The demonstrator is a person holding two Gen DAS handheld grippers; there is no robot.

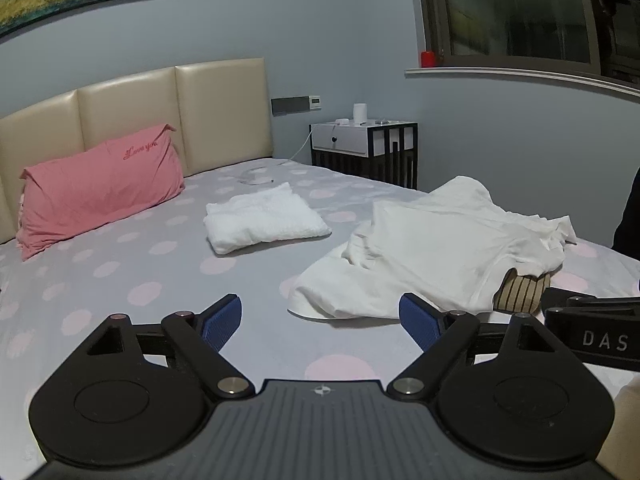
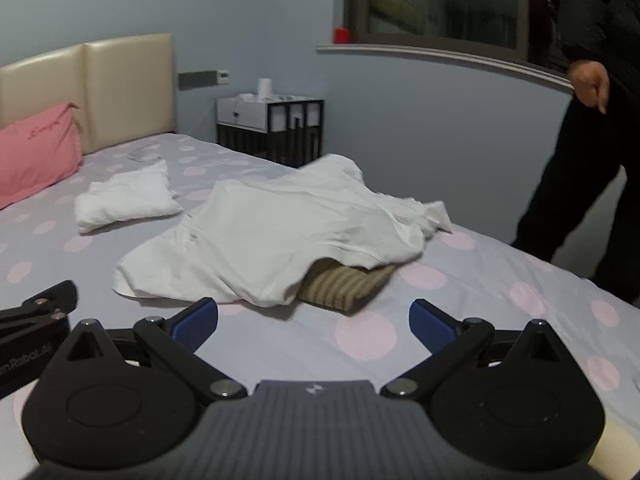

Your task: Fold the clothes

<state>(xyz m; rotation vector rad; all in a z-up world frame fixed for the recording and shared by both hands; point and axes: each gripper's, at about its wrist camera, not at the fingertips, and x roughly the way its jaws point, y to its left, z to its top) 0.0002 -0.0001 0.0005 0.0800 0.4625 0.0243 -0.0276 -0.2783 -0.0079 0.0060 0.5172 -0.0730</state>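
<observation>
My left hand-held gripper (image 1: 320, 322) hangs over the near part of the bed (image 1: 160, 272), its blue pads spread wide with nothing between them. My right hand-held gripper (image 2: 314, 326) is the same: jaws wide apart, empty, hovering above the dotted sheet. Neither touches any cloth.

Just ahead of both lies the crumpled white shirt (image 1: 448, 248), spread loosely and unfolded on the sheet, nearer my right side in the left view and dead ahead in the right one. Its near edge drapes over a striped brown garment (image 2: 344, 286), folded and mostly covered, with only one end poking out toward me.

Farther up the bed, apart from the shirt, sits a folded white towel (image 1: 264, 220), lying flat. Beyond it a pink pillow (image 1: 100, 188) leans against the beige headboard (image 1: 176, 120). A black-and-white nightstand (image 1: 364, 148) stands beside the bed under the window (image 1: 516, 12).

In the right view a person in dark clothes (image 2: 592, 184) stands at the far side of the bed, one hand (image 2: 590, 84) hanging by the window ledge
</observation>
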